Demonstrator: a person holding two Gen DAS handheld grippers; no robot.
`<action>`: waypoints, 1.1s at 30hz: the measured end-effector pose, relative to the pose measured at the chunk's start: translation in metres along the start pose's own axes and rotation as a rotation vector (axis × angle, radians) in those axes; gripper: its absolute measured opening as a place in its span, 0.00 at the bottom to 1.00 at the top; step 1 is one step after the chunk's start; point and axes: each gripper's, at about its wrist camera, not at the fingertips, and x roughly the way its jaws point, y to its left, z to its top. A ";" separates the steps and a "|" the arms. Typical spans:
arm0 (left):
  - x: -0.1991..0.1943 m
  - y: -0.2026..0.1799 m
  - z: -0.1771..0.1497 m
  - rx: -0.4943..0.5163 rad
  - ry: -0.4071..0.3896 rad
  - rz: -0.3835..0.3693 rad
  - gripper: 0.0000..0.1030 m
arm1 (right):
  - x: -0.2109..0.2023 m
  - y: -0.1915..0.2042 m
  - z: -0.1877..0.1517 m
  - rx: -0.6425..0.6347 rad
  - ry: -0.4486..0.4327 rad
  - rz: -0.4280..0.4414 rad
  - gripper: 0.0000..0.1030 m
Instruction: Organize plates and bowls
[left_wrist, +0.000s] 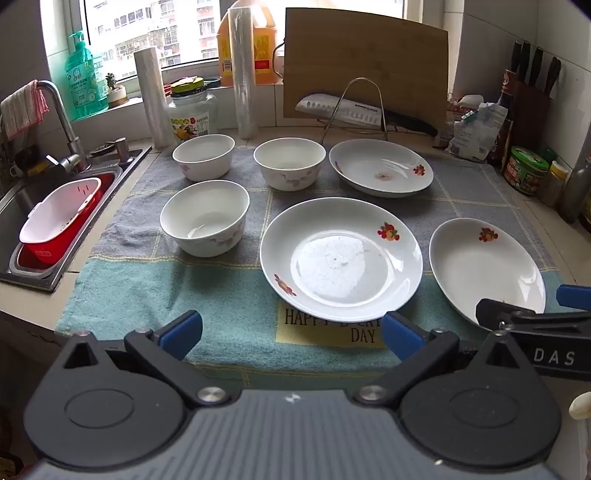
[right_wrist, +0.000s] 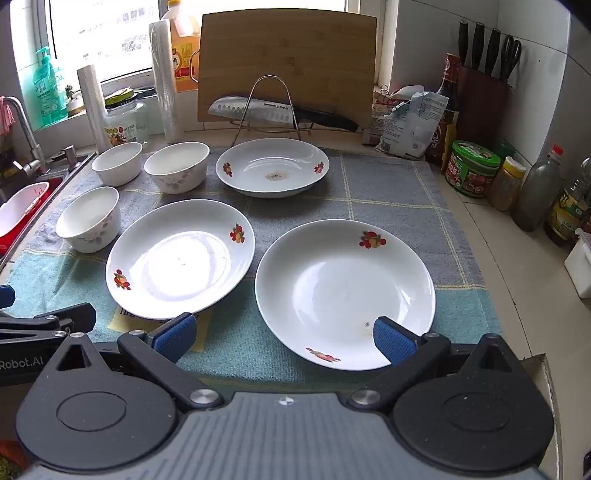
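Kitchen counter's towel (left_wrist: 147, 288) holds three bowls and three plates unstacked, while both grippers hover spread, empty.

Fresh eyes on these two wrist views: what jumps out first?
Three white plates and three white bowls sit spread apart on a checked cloth, bowls toward the sink side, nothing stacked yet. Behind them a cleaver rests in a wire rack in front of a wooden cutting board propped against the wall. Both the left gripper and the right gripper hang open and empty at the cloth's near edge.
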 end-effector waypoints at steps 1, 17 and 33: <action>0.000 0.002 0.000 -0.019 -0.001 -0.017 0.99 | 0.000 0.000 0.000 -0.002 0.000 0.000 1.00; -0.004 -0.001 0.000 -0.015 -0.002 -0.020 0.99 | -0.004 -0.003 0.001 0.000 -0.009 -0.008 1.00; -0.006 -0.002 -0.001 -0.017 -0.005 -0.024 0.99 | -0.007 -0.002 0.001 -0.006 -0.016 -0.015 1.00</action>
